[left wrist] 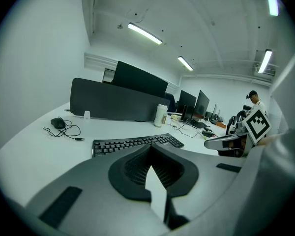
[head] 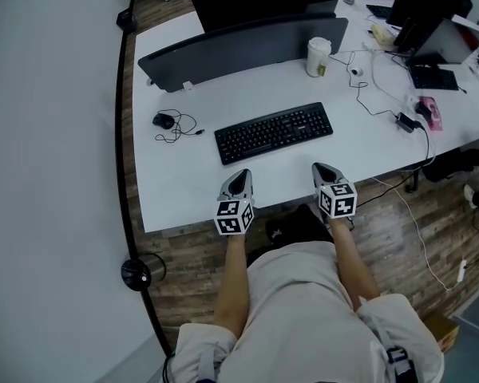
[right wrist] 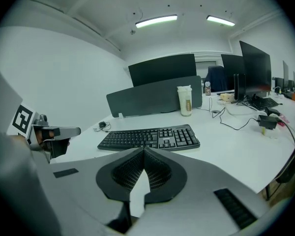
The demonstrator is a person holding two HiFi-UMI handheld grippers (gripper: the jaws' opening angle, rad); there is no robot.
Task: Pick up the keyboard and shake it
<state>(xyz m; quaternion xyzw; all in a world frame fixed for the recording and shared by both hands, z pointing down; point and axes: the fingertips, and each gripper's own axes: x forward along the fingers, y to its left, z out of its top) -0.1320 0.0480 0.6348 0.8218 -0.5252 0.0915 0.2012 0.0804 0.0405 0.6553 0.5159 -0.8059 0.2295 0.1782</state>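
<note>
The keyboard lies flat on the white desk just ahead of both grippers, its long axis running across them from left to right, with the right end angled slightly farther away. The left gripper and the right gripper both have their jaws pressed together on nothing. They face the keyboard's near edge apart from it, and the left looks the nearer.
</note>
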